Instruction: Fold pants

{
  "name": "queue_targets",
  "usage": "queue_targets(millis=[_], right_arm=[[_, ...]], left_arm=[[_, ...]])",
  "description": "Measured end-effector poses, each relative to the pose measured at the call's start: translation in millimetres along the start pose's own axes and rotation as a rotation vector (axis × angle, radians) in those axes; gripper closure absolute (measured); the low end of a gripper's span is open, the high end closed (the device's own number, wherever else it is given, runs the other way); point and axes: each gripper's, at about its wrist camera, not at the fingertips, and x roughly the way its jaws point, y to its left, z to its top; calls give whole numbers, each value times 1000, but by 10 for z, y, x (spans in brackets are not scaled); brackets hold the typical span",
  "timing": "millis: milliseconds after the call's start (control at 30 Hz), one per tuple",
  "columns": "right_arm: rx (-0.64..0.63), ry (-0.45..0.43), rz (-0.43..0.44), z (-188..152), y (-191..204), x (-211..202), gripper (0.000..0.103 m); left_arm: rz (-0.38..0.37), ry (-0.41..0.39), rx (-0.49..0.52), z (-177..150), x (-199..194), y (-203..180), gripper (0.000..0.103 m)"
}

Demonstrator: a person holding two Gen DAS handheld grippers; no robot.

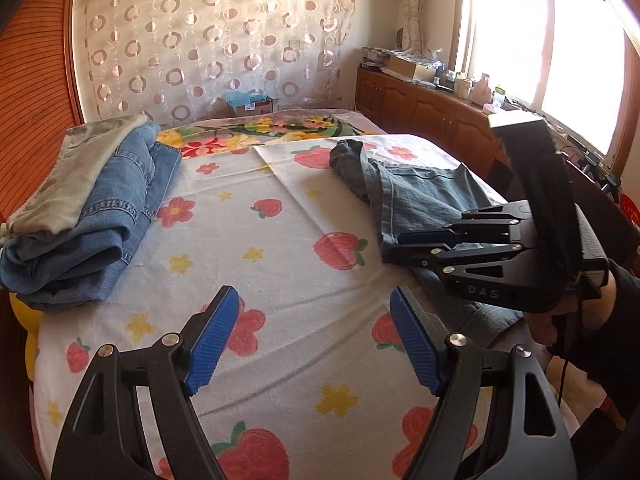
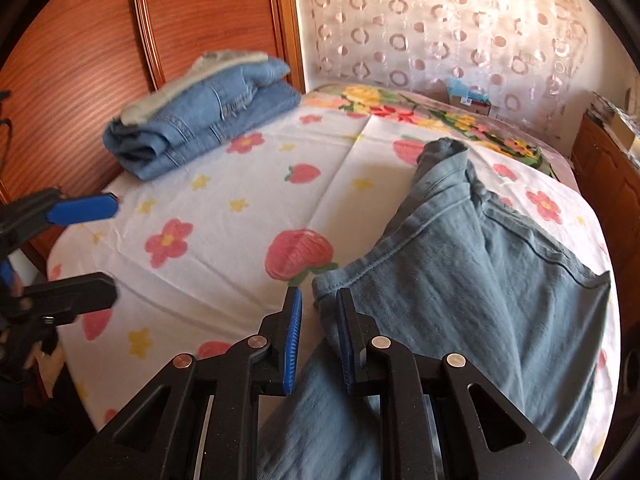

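Grey-blue pants [image 2: 480,280] lie unfolded on the right side of the strawberry-print sheet [image 2: 240,184]; they also show in the left wrist view as pants [image 1: 416,192]. My right gripper [image 2: 319,294] stands at their near left edge with its jaws narrow. The hem corner sits between the blue pads, and a gap still shows on the left side. In the left wrist view the right gripper [image 1: 390,248] lies low at that same edge. My left gripper [image 1: 314,296] is open wide over the bare sheet [image 1: 280,220], holding nothing. It appears at the left as the left gripper [image 2: 115,248].
A stack of folded jeans [image 1: 100,208] with a pale grey garment on top lies at the far left by the wooden headboard [image 2: 100,40]. Wooden cabinets [image 1: 420,108] run under the window on the right. A cardboard box [image 1: 252,106] stands beyond the bed.
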Motion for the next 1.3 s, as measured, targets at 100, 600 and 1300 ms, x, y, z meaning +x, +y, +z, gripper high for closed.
queue_targets(millis=[100, 600, 1300], right_arm=[[-5, 47, -23, 36, -6, 138, 85], [146, -129, -99, 202, -713, -507, 100], [325, -20, -342, 287, -1732, -262, 92]], left_arm=[[-1, 6, -1, -17, 20, 6, 24], [-32, 17, 35, 62, 113, -173, 24], [-46, 38, 59, 70, 197, -305, 24]])
